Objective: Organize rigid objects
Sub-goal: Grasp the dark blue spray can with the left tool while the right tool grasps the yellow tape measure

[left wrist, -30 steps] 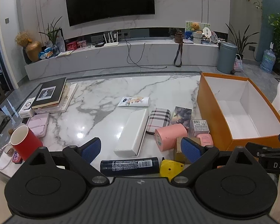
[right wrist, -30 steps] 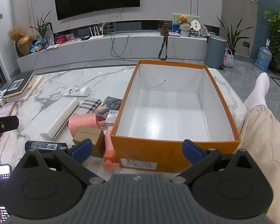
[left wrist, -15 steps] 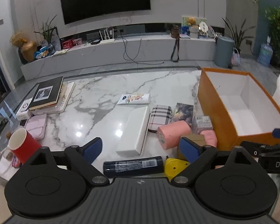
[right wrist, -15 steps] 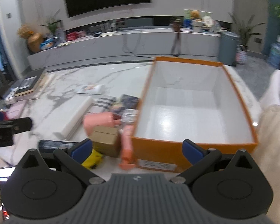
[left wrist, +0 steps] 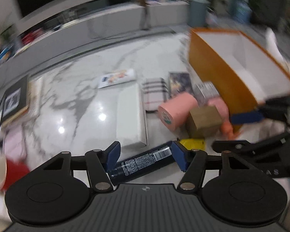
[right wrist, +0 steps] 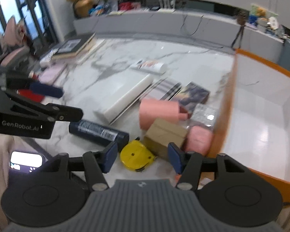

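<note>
An orange box (left wrist: 218,71) with a white inside stands at the right of the marble table; it also shows in the right wrist view (right wrist: 224,104). Beside it lie a dark blue bottle (left wrist: 145,162) (right wrist: 98,130), a yellow tape measure (right wrist: 136,157) (left wrist: 192,144), a brown carton (left wrist: 204,120) (right wrist: 164,135), a pink roll (left wrist: 176,111) (right wrist: 157,112) and a long white box (left wrist: 130,116) (right wrist: 123,98). My left gripper (left wrist: 145,157) is open, its fingers on either side of the bottle. My right gripper (right wrist: 142,157) is open, its fingers on either side of the tape measure.
A plaid case (left wrist: 154,92), a dark picture card (left wrist: 180,85), a small clear-wrapped box (right wrist: 205,114) and a tube (left wrist: 117,77) lie mid-table. Books (right wrist: 73,46) and a red cup (left wrist: 11,172) sit at the left. A phone (right wrist: 26,161) glows near the table's front edge.
Both grippers have swung down and in toward the cluster of objects. The right one has turned left from the orange box to the tape measure. Both jaws have narrowed but stay open.
</note>
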A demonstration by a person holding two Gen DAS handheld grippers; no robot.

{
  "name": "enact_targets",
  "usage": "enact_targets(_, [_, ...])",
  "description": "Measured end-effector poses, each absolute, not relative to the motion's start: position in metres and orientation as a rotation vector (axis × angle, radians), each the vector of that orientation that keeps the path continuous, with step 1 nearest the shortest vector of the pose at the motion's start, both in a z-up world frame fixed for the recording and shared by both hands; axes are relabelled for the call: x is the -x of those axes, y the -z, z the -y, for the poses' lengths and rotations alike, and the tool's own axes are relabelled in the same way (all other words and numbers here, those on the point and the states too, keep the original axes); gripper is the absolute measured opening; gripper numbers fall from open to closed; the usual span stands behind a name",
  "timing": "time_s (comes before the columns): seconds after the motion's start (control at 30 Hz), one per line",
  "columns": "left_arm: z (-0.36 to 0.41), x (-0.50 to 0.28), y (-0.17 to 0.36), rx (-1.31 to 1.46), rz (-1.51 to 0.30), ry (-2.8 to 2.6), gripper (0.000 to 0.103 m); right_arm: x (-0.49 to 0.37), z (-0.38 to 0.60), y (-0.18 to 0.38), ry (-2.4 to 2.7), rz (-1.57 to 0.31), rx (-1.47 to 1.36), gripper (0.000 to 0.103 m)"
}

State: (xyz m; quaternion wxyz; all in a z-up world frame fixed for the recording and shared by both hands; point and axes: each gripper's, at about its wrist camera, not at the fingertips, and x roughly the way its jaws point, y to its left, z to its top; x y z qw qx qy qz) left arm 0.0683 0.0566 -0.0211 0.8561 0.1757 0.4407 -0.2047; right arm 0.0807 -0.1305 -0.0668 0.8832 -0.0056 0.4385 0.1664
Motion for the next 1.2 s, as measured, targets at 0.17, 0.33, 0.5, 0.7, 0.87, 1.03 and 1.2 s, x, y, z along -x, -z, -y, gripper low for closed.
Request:
enact_targets(0.17, [-0.044,-0.077,0.039,-0.590,-0.920,0.589,0.072,-0.096,0.116,0.089,-0.395,-0.962,0.096,0.058])
enact_targets(0.33, [-0.039,-0.092,0.063,-0.734,-0.937,0.691,0.073,-0.107,0.112,0.105,-0.448,-1.010,0.135,0.057])
enact_targets(0.5, [-0.036,-0.104,0.086,-0.800,-0.990,0.771,0.074,-0.111,0.105,0.119,-0.489,-1.044,0.172,0.058])
enact_targets(0.7, [-0.041,-0.106,0.102,-0.865,-1.039,0.805,0.074,-0.118,0.103,0.136,-0.485,-1.066,0.170,0.065])
enact_targets(0.87, [-0.046,-0.117,0.114,-0.818,-1.102,0.774,0.072,-0.123,0.102,0.146,-0.478,-1.083,0.152,0.061])
enact_targets(1.03, [-0.057,-0.137,0.113,-0.679,-1.197,0.675,0.068,-0.121,0.099,0.144,-0.502,-1.100,0.092,0.052])
enact_targets(1.2, [-0.076,-0.156,0.112,-0.476,-1.339,0.514,0.067,-0.119,0.088,0.144,-0.530,-1.086,0.077,0.042])
